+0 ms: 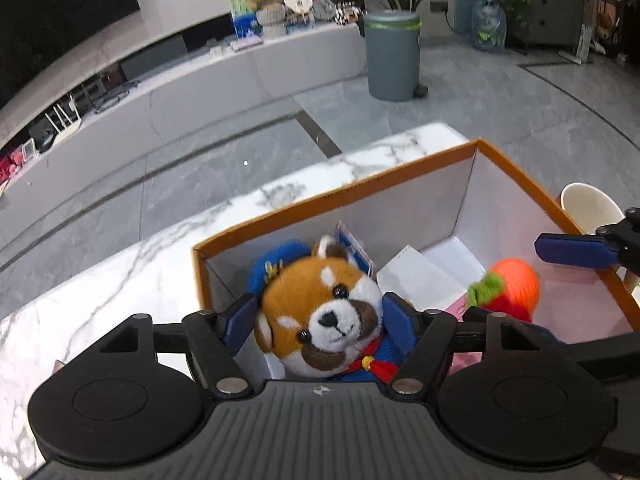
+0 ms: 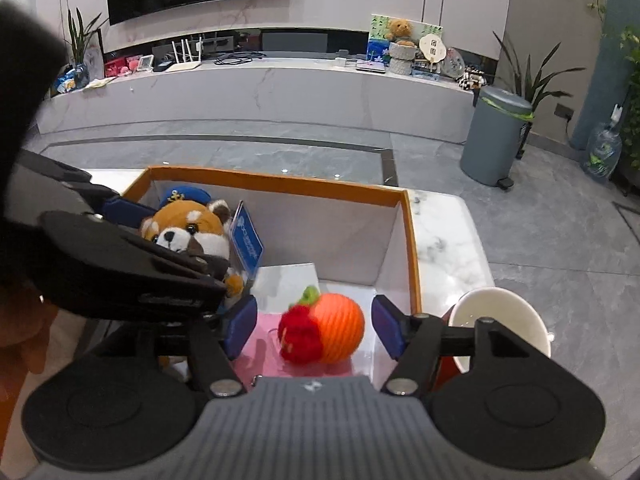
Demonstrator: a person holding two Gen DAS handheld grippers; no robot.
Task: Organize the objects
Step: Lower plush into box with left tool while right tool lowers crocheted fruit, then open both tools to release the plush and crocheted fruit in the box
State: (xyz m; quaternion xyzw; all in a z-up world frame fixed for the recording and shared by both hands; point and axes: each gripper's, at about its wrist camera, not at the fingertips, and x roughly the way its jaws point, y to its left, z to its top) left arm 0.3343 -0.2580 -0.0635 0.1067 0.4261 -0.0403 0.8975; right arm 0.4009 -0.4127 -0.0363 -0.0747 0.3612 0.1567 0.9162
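Observation:
An orange-rimmed cardboard box with white inner walls stands on a marble table; it also shows in the right wrist view. My left gripper is shut on a red panda plush in a blue outfit, held inside the box's left end; the plush also shows in the right wrist view. My right gripper is open around a knitted orange and red ball with a green tuft, which looks blurred, over the box's pink floor. The ball shows in the left wrist view.
A white cup stands just right of the box, by the table edge. White paper lies in the box. Beyond the table are a grey floor, a grey bin, a water bottle and a long TV bench.

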